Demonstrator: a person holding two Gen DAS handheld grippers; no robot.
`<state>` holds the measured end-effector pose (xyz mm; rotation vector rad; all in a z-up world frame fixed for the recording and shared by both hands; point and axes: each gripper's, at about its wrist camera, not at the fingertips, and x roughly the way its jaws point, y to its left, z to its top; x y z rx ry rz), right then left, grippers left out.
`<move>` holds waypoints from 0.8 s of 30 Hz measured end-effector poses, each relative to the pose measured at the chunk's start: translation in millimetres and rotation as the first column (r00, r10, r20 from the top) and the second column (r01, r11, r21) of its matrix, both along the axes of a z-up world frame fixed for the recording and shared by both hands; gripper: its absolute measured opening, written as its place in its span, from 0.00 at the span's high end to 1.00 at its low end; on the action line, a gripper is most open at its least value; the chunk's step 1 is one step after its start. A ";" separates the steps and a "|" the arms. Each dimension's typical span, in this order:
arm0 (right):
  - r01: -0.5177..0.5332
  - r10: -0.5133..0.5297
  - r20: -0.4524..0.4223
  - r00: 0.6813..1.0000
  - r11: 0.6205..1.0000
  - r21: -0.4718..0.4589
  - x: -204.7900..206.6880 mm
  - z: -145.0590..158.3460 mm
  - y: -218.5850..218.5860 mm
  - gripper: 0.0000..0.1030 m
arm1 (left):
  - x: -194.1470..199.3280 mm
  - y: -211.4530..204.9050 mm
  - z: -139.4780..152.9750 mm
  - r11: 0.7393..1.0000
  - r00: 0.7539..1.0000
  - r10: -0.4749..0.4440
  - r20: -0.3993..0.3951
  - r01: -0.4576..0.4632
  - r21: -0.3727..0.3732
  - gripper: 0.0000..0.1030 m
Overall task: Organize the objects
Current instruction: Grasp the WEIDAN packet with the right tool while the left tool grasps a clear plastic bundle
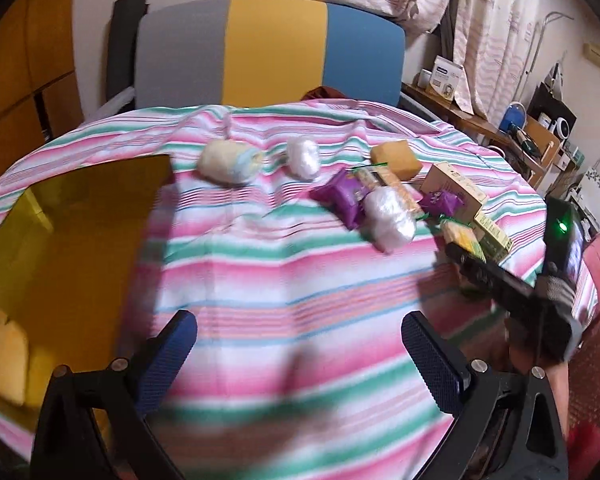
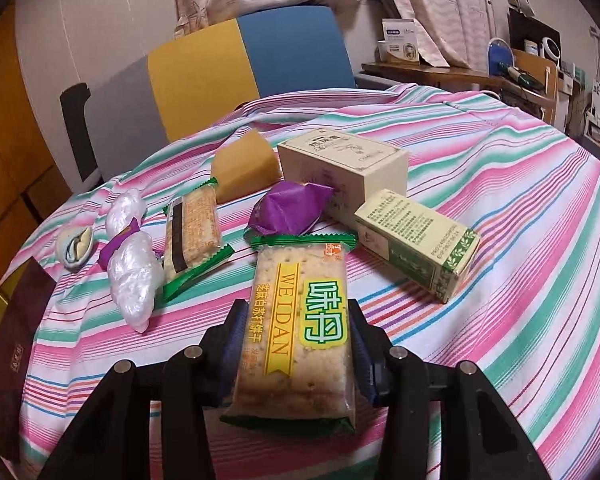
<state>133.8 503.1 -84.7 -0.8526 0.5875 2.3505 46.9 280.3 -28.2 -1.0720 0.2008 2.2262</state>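
On the pink, green and white striped cloth (image 2: 500, 208) that covers the round table, the things to be sorted lie in a loose cluster, with a yellow open box (image 1: 60, 248) at the left edge as the likely bin. Largest of the cluster is a cream cardboard carton (image 2: 348, 164) printed with small characters too fine to read, and just in front of it lies a smaller cream-and-green paper box (image 2: 420, 240) carrying dense text and a leaf border, also unreadable. A tan foam sponge block (image 2: 244, 168) sits behind a crumpled purple foil wrapper (image 2: 288, 212); a second green-edged cracker packet (image 2: 192, 232) and two white pearly plastic bundles (image 2: 134, 276) lie to the left.

The right gripper (image 2: 296, 344) has its blue pads pressed on both long sides of a clear cracker packet with green ends (image 2: 296, 320), labelled "WEIDAN" on a yellow band beside large green Chinese characters. The left gripper (image 1: 300, 352) hovers over bare cloth, jaws spread wide, holding nothing.

The slick film could slide between the pads when lifted, since the hold is only at the near half. Squeezing harder would likely crack the crackers. The packet's far end touches the purple wrapper, which might be dragged along.
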 end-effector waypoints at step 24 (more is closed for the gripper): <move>0.012 -0.012 -0.042 0.999 1.000 -0.010 7.3 -2.5 2.2 0.53 | -61.5 120.3 -49.8 0.999 0.999 -0.032 -0.019 0.032 -0.022 0.53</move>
